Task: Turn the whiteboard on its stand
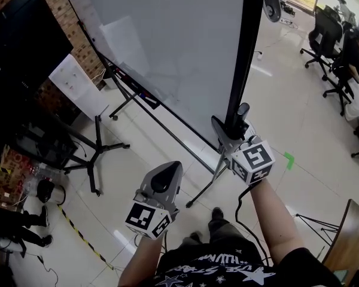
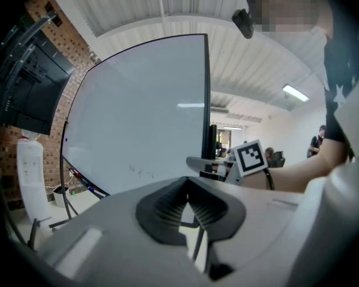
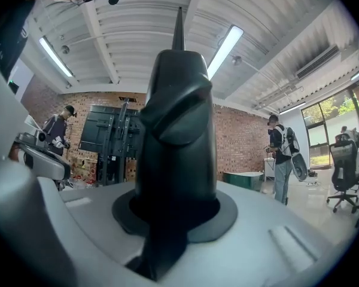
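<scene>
My right gripper (image 1: 238,124) points level, and its fingers are clamped on the black side edge of the whiteboard (image 1: 179,46), low on that edge. In the right gripper view the dark fingers (image 3: 175,124) fill the middle. The thin edge of the board (image 3: 178,28) rises straight above them toward the ceiling (image 3: 137,23). The white face of the board stretches away to the left of those fingers. The board sits on its stand (image 1: 202,189), and one slanted leg meets the floor (image 1: 299,100) just below and left of the right fingers.

My left gripper (image 1: 166,179) holds nothing. It is nearer to me than the right one and to its left, apart from the board. In the left gripper view its fingers (image 2: 167,205) are together, the ribbed pads meeting in a point with nothing between them. Floor and a stand leg show through the gap beneath. Ahead of these fingers is the board face (image 2: 137,112). Just to their right I see the right gripper (image 2: 210,165) on the board's edge.

Well to the left of the left fingers a black tripod (image 1: 94,154) stands on the floor, in front of a brick wall (image 1: 60,11). A green tape mark (image 1: 289,160) lies on the floor just right of the right fingers. Far beyond it, people sit on office chairs (image 1: 323,40).
</scene>
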Action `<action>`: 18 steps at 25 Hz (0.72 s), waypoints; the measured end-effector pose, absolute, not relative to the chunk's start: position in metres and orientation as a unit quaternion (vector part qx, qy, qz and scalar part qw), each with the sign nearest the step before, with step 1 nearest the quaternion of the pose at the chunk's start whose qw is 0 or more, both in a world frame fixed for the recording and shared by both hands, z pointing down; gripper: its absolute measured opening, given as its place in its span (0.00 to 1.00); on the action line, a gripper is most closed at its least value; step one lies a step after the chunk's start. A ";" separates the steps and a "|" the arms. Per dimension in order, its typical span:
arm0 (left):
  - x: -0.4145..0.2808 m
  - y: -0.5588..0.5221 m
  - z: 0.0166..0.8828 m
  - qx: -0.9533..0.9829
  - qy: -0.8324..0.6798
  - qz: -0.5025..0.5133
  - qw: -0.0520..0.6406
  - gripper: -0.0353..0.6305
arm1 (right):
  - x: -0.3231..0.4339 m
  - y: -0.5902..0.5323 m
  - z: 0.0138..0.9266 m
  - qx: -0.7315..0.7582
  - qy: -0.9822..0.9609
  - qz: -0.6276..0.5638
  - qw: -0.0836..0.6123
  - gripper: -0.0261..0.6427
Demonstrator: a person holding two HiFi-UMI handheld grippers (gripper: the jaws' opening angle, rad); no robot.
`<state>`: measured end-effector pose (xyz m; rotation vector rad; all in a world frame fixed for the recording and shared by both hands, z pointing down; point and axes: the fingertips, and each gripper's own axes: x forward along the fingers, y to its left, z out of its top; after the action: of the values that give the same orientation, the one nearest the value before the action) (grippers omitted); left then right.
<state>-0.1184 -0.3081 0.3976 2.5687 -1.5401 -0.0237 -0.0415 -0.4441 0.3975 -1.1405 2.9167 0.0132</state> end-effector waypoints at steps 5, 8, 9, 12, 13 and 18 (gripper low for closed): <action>-0.111 -0.267 0.415 0.863 -0.502 -0.010 0.060 0.06 | -0.028 -0.408 0.414 -0.382 0.924 0.007 0.015 0.17; -0.114 -0.247 0.413 0.865 -0.498 -0.008 0.065 0.06 | -0.027 -0.398 0.413 -0.388 0.921 0.007 0.014 0.17; -0.121 -0.242 0.407 0.866 -0.496 -0.009 0.069 0.06 | -0.030 -0.398 0.408 -0.390 0.921 0.006 0.010 0.17; -0.138 -0.225 0.398 0.867 -0.492 -0.011 0.077 0.06 | -0.034 -0.399 0.397 -0.393 0.920 0.004 0.004 0.17; -0.141 -0.219 0.401 0.868 -0.490 -0.013 0.076 0.06 | -0.032 -0.398 0.397 -0.394 0.919 0.004 0.004 0.17; -0.141 -0.199 0.415 0.873 -0.482 -0.015 0.074 0.06 | -0.011 -0.383 0.399 -0.404 0.915 0.003 0.006 0.18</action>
<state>-0.1411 -0.1993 0.4148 2.6202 -1.4456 -0.0453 -0.0105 -0.3833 0.3991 -1.2660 2.8631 0.0095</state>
